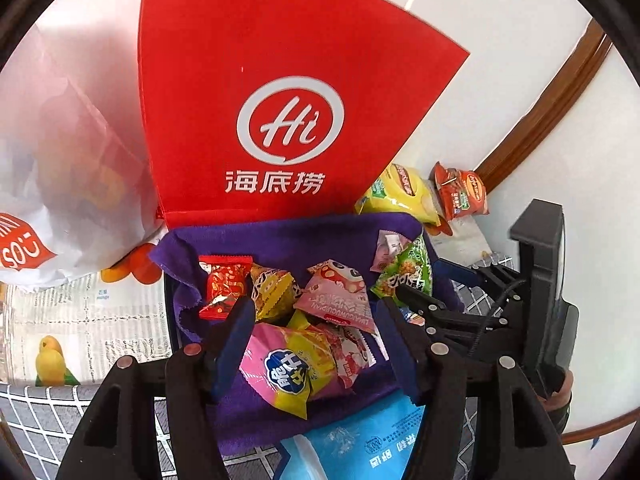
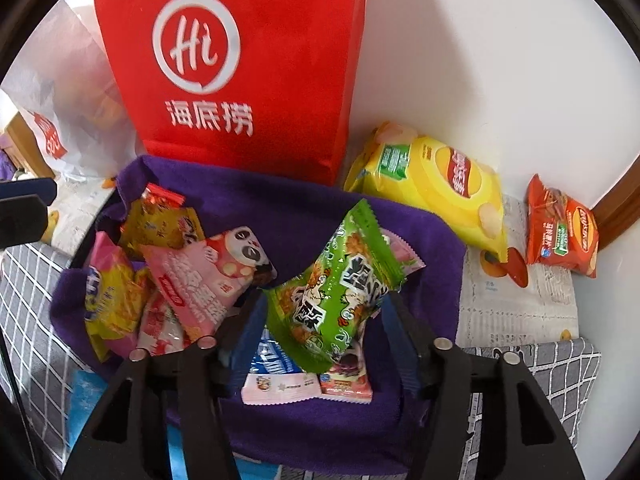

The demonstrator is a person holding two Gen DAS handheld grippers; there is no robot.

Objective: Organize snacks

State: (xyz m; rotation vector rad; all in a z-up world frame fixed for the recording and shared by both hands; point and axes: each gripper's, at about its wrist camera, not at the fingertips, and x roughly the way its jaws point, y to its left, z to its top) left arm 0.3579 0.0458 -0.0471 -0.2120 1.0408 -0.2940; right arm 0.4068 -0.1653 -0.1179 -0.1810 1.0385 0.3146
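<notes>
Black plastic left gripper [image 1: 316, 312], blue-padded fingers [image 1: 236, 320], round silver screws, thin black cable

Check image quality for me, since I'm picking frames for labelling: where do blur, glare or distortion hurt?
Left wrist view: the translucent white plastic bag at left looks soft and washed out; the tall red fabric bag fans out from fisheye bending. Right wrist view: the glossy yellow chip bag shows mild glare; print stays legible.

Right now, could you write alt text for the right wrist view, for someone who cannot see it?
A green snack packet stands between the open fingers of the right tool, above a purple cloth heaped with small snack packets. Behind stand a red bag and a yellow crisp bag.
</notes>
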